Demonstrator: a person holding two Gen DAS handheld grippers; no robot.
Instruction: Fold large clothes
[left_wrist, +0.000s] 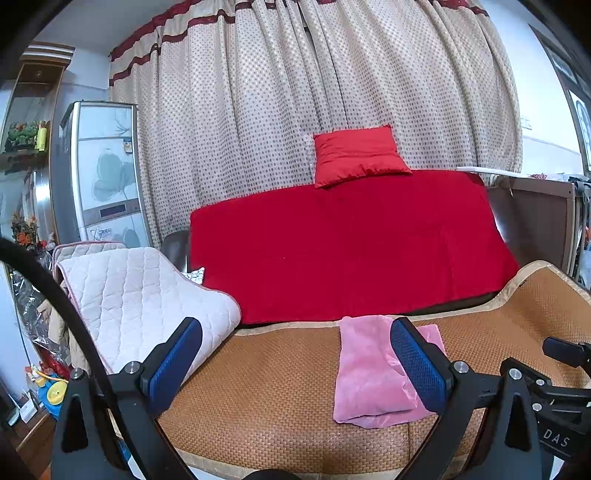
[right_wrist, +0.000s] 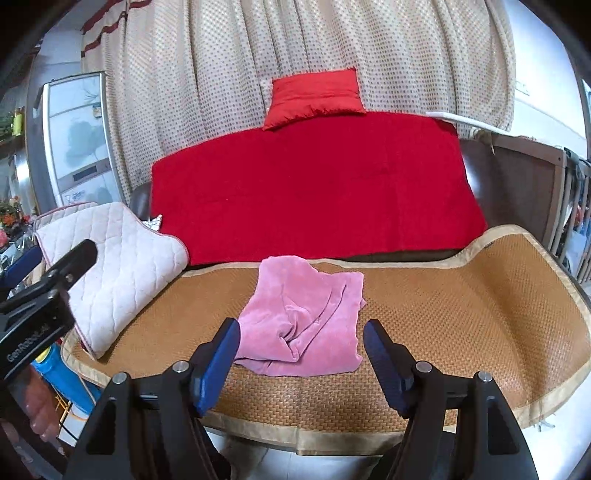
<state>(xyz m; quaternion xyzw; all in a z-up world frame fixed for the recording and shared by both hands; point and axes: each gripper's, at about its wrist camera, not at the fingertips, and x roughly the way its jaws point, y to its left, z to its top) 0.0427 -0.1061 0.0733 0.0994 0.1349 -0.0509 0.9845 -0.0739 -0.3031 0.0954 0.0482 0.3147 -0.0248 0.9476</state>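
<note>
The pink garment (right_wrist: 306, 317) lies folded on the woven mat (right_wrist: 461, 295), long axis running near to far, free of both tools. The right gripper (right_wrist: 301, 363) hovers directly before its near edge, jaws partly open and empty. The left gripper (left_wrist: 295, 363) stands leftward, jaws wide and empty. The right appears nearer. The quilted pad (right_wrist: 118, 269) lies to the left.

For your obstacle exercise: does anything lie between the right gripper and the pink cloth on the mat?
Nothing visible does. The right gripper is open and empty, and only bare mat lies between it and the pink cloth. The quilted pad lies off to the left.
</note>
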